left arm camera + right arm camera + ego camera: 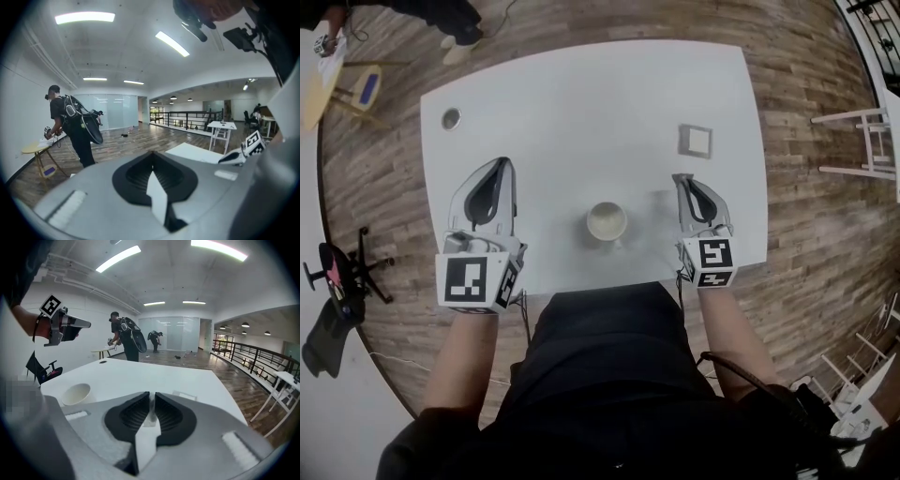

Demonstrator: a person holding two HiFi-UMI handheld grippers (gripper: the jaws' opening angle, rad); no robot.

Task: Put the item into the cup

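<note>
A white cup point(607, 222) stands upright on the white table point(581, 94), near its front edge and between my two grippers. In the right gripper view the cup point(76, 393) sits low at the left. My right gripper point(679, 178) hovers to the right of the cup. Its jaws point(151, 394) stand almost together, shut on a small pale item point(149, 412) that shows in the narrow gap. My left gripper point(500, 164) is held left of the cup. Its fingertips point(152, 154) meet with nothing between them.
A flat grey square frame point(695, 141) lies on the table beyond my right gripper. A small round disc point(451, 118) lies at the far left corner. A white stool point(862, 141) stands right of the table. A person point(70, 126) stands by a small yellow table point(319, 84).
</note>
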